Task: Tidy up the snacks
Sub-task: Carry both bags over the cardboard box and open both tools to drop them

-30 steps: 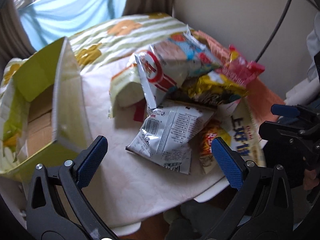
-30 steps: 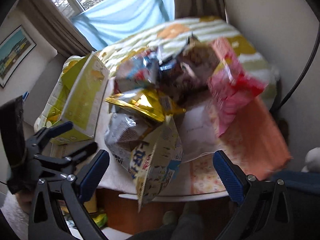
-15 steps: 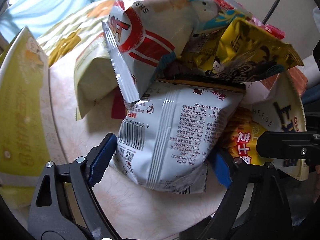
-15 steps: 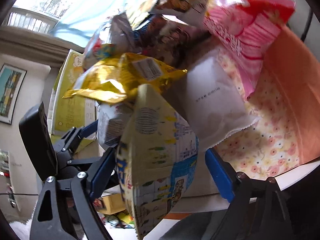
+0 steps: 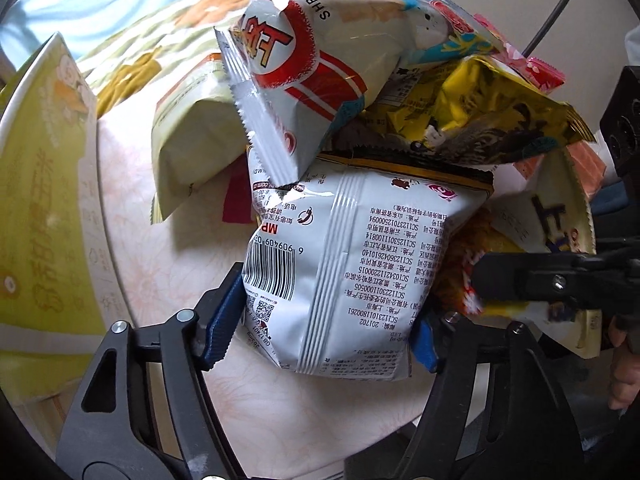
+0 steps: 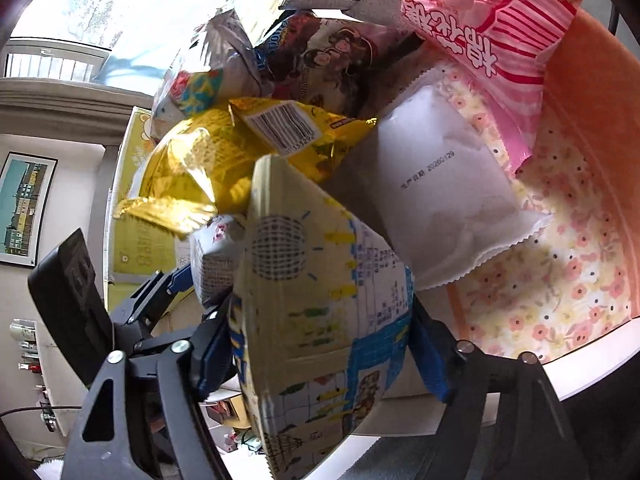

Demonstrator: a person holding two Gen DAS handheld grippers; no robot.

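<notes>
Left gripper [image 5: 326, 320]: jaws have just been closing; both blue pads now press the sides of the white snack bag [image 5: 352, 264], barcode side up, near the table's front edge. Right gripper [image 6: 320, 352]: jaws likewise just closing, now clamped on the cream-and-blue snack bag [image 6: 316, 304], which stands on edge over the front rim of the table [image 6: 592, 376].

Directly behind both held bags lies the gold foil bag [image 6: 208, 168], resting partly on the white one. A red-and-white shrimp chip bag [image 5: 312, 76] leans on top of the pile. A plain white pouch [image 6: 440, 192] lies flat on the floral tablecloth [image 6: 560, 280], a pink striped bag [image 6: 488, 28] beyond it. A yellow-green carton [image 5: 36, 216] stands at the table's left edge.
</notes>
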